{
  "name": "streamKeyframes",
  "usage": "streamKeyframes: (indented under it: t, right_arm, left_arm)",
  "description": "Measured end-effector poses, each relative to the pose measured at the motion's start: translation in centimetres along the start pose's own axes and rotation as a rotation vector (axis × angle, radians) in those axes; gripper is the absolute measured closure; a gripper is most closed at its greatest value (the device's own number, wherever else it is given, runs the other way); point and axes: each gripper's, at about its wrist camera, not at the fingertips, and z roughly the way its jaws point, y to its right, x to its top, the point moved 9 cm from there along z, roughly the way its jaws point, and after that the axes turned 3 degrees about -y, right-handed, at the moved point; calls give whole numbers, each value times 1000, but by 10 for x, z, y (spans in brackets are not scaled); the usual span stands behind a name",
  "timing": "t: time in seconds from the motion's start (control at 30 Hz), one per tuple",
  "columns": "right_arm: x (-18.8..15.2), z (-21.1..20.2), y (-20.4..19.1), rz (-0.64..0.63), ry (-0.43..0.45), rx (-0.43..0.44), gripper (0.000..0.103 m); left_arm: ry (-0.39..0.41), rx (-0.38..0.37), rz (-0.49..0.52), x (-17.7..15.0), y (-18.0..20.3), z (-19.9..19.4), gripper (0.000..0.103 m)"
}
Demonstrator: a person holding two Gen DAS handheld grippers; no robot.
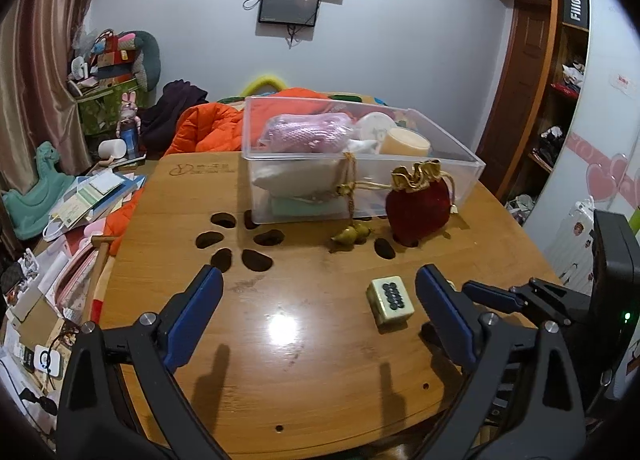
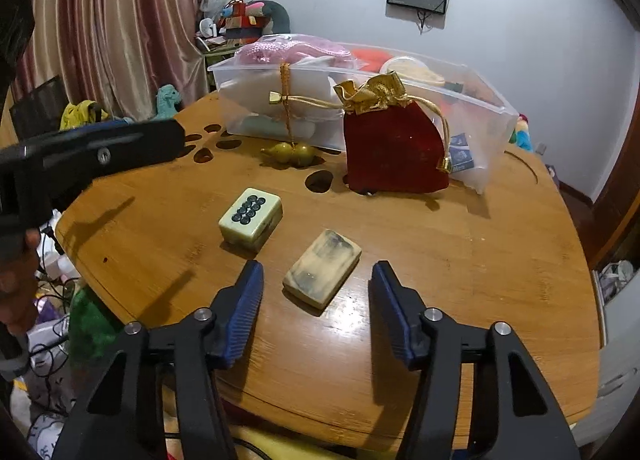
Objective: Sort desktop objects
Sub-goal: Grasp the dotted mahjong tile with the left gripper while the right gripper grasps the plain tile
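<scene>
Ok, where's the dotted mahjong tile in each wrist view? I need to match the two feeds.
Left wrist: dotted mahjong tile sits lower right of centre, just left of the right blue finger.
Right wrist: same tile sits left of centre, above the left finger.
Shared landmark: the red velvet pouch in front of the clear bin.

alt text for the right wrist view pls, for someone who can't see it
The open right gripper hovers just before a face-down mahjong tile on a round wooden table, with a face-up tile to its left. Behind stand a red velvet pouch, a small gourd charm and a clear plastic bin; the left gripper enters from the left.
</scene>
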Motion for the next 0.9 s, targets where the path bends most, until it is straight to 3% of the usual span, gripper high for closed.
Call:
streamKeyframes:
  t: [0.17, 0.23, 0.33, 0.73, 0.9]
  right_arm:
    - [1, -1, 13, 31, 23, -20, 77]
    - [1, -1, 19, 53, 27, -5, 78]
    - [2, -1, 27, 91, 33, -4, 78]
    - [-4, -9, 66, 243, 50, 51, 78]
    - [-4, -10, 67, 254, 54, 67, 78]
  left_arm:
    - [-12, -5, 23, -3, 13, 8, 11]
    - [-33, -12, 37, -7, 21, 15, 19]
    - [-59, -14, 49, -12, 29, 24, 22]
    - [-131, 10, 95, -27, 52, 54, 61]
    - [-108, 46, 123, -29, 56, 52, 77]
